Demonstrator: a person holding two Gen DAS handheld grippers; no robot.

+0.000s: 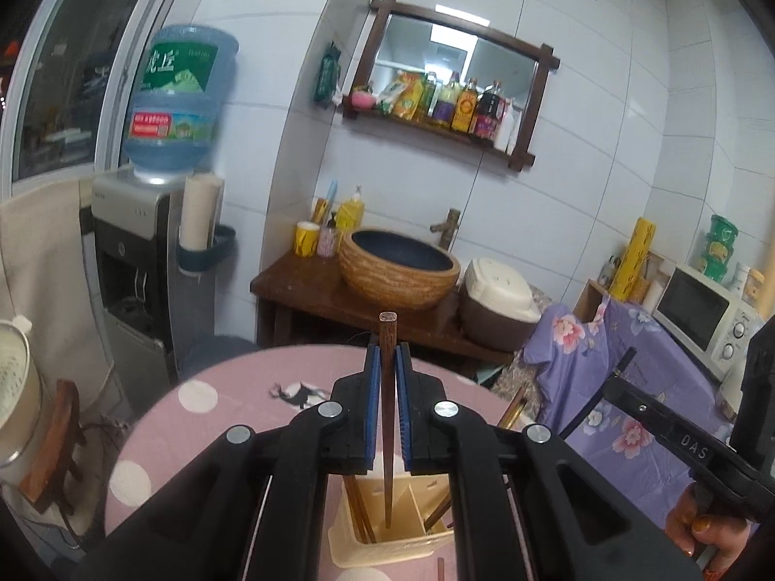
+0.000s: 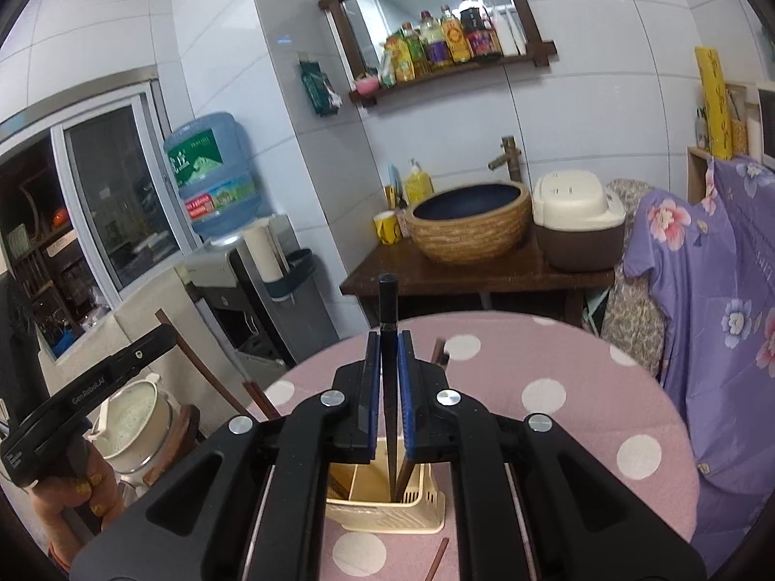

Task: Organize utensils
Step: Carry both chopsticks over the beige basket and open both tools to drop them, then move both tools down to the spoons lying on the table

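From my remote station, I look down on a round worktop (image 2: 571,368) covered in a pink cloth with white dots. A cream plastic utensil holder (image 2: 387,508) stands on it near the front edge, with brown chopsticks (image 1: 361,508) upright in its compartments. One loose chopstick (image 2: 438,559) lies flat on the cloth just in front of the holder.

Both tongs are closed down tight right now. Left tongs (image 1: 386,363) pinch a brown chopstick (image 1: 387,416) upright between the blue pads (image 1: 371,402); right tongs (image 2: 389,353) clamp a black chopstick (image 2: 389,373) likewise, pointing down.
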